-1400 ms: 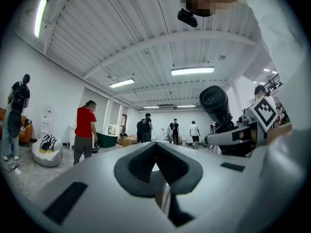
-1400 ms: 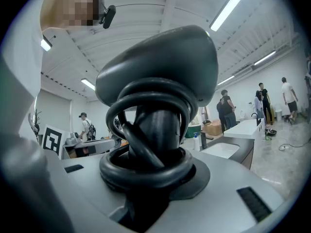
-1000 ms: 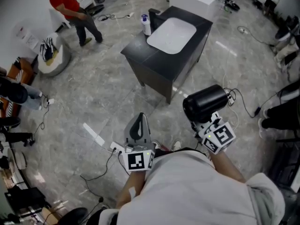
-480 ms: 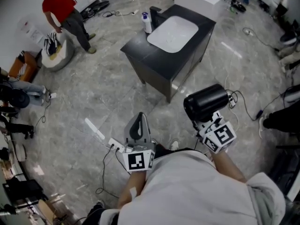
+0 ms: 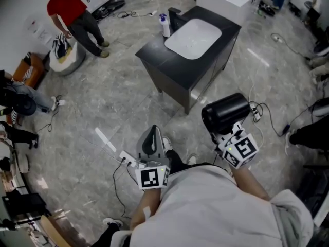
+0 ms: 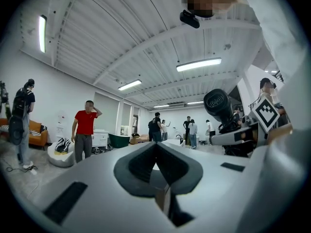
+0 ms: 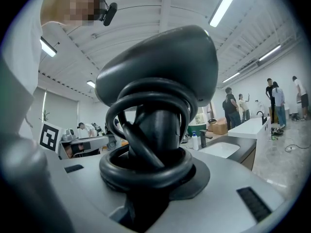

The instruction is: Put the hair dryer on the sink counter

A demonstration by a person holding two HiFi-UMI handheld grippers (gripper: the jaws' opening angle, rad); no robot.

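The hair dryer (image 5: 225, 112), the only one in sight, is clamped in the right gripper (image 5: 224, 133) at the near right, held level above the floor and well apart from the sink counter (image 5: 169, 60). Its body is matte black plastic with a short, rounded barrel. In the right gripper view its smooth rubbery cord (image 7: 146, 169) is wound in thick loops round the handle, and the two pale grey jaws press on the handle from either side.

The left gripper (image 5: 150, 134), at the near left, has its jaws closed tip to tip with nothing between them; their dark pads form a hollow V shape.

The sink counter stands farther off, ahead of both grippers. It is a boxy black cabinet with a flat dark top and one white, rounded rectangular basin (image 5: 194, 37) set into it. At the far edge of the basin stand one black faucet (image 5: 175, 17) and one white bottle (image 5: 165, 26) with a blue top.

The floor (image 5: 103, 102) is glossy grey stone with pale veining. A person in a red shirt (image 5: 72, 14) stands at the far left.
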